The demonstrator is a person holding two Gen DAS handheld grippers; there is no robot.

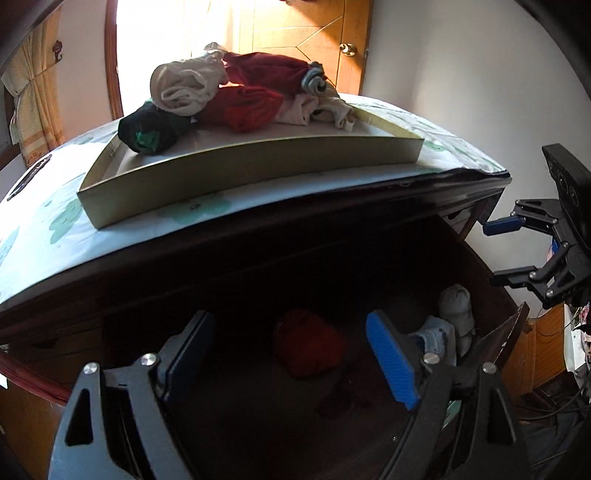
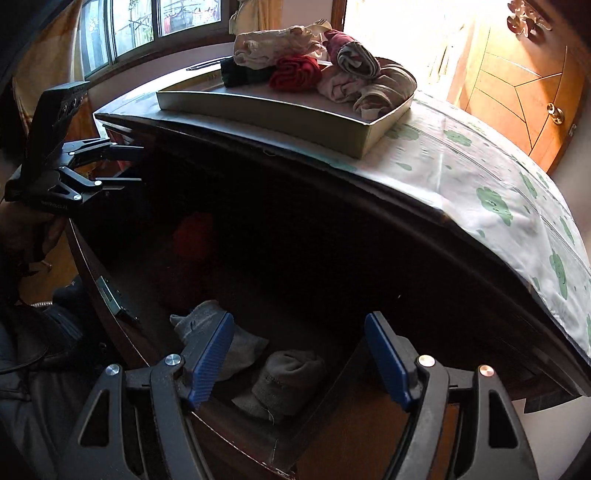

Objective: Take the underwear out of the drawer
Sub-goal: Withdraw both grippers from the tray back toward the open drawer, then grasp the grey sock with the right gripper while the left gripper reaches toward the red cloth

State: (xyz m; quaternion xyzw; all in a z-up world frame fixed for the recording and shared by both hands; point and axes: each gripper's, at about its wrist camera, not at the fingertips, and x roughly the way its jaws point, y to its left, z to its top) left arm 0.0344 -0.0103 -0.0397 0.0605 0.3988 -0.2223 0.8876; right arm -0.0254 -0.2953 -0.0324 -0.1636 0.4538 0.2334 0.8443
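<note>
The dark wooden drawer (image 1: 509,332) stands pulled out under the dresser top. A rolled red garment (image 1: 308,343) lies in its shadowed middle, with grey rolled pieces (image 1: 456,314) at its right end. My left gripper (image 1: 291,354) hovers open above the red roll, nothing between its blue pads. In the right wrist view the red roll (image 2: 194,236) lies far back and grey rolled pieces (image 2: 284,384) sit just ahead of my right gripper (image 2: 299,358), which is open and empty. Each gripper shows in the other's view: the right gripper (image 1: 498,251) and the left gripper (image 2: 136,166).
On the dresser top, over a white cloth with green prints (image 2: 480,192), sits a shallow tray (image 1: 251,166) piled with rolled underwear (image 1: 240,96) in red, cream and dark green. An orange wooden door (image 2: 524,92) and a window (image 2: 147,22) stand behind. A person's sleeve (image 2: 33,354) is at left.
</note>
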